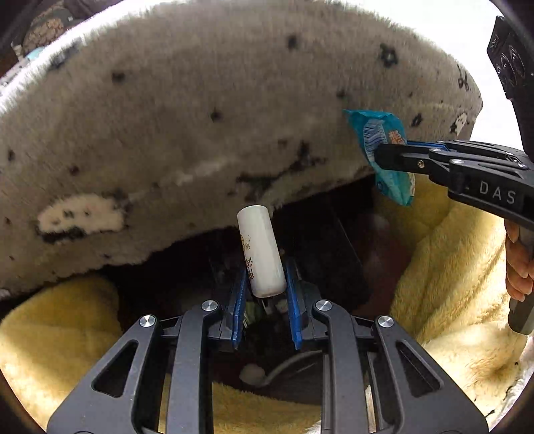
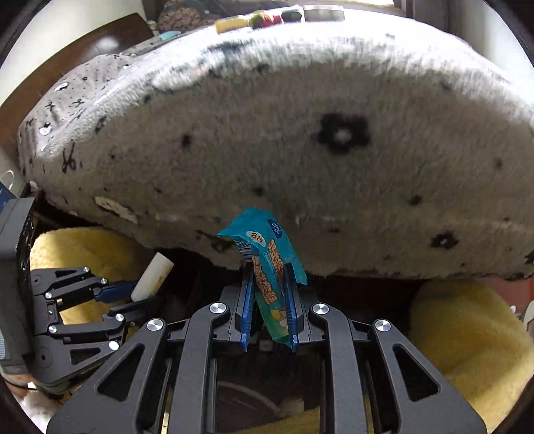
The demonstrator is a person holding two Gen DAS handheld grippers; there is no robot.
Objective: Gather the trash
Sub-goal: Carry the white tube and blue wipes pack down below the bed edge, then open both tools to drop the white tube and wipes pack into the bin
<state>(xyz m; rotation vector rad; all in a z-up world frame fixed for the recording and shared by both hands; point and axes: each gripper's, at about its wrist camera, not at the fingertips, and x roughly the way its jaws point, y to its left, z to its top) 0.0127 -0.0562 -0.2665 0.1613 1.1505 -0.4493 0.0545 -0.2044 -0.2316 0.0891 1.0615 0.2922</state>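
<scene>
A grey spotted blanket [image 1: 207, 127] fills the far field above yellow fleece [image 1: 460, 267]. The left gripper [image 1: 266, 283] pinches a white bottle [image 1: 260, 250]; the right gripper [image 2: 269, 293] clamps a blue snack wrapper [image 2: 270, 263]. Keep both grips firm and lower each item steadily over the dark gap near centre. Only the left view shows the person's hand [image 1: 519, 263]; only the right shows far shelf clutter [image 2: 267, 18].

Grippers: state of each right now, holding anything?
Left gripper: shut on the small white bottle, gripped near its lower end.
Right gripper: shut on the blue snack wrapper, pinched between the blue pads.
</scene>
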